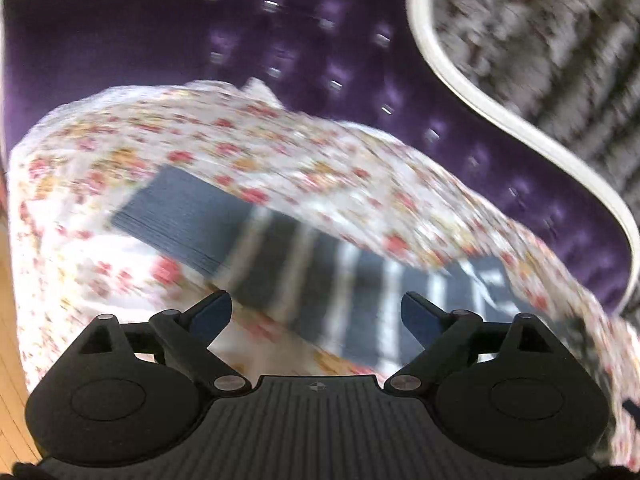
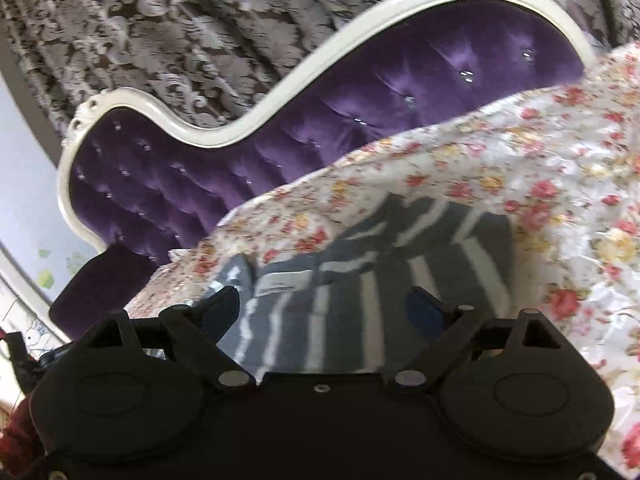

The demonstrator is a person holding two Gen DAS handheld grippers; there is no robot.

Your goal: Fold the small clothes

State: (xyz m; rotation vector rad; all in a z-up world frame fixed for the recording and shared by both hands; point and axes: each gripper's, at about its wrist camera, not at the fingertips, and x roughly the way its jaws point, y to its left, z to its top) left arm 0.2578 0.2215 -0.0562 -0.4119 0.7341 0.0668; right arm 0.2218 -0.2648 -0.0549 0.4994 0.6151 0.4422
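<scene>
A dark grey garment with white stripes (image 1: 304, 256) lies flat on a floral sheet (image 1: 168, 148); the left wrist view is blurred. My left gripper (image 1: 316, 312) hovers over its near edge with the jaws spread wide and nothing between the blue pads (image 1: 210, 314). In the right wrist view the same striped garment (image 2: 400, 264) lies partly folded and rumpled on the floral sheet (image 2: 500, 168). My right gripper (image 2: 324, 308) stands open just above it, the cloth showing below the gap but not pinched.
A purple tufted headboard (image 2: 360, 96) with a white curved frame (image 2: 248, 120) rises behind the bed. A patterned grey curtain (image 2: 180, 20) hangs behind it. Wooden floor (image 1: 10, 360) shows at the left edge, and a dark purple cushion (image 1: 100, 28) sits far left.
</scene>
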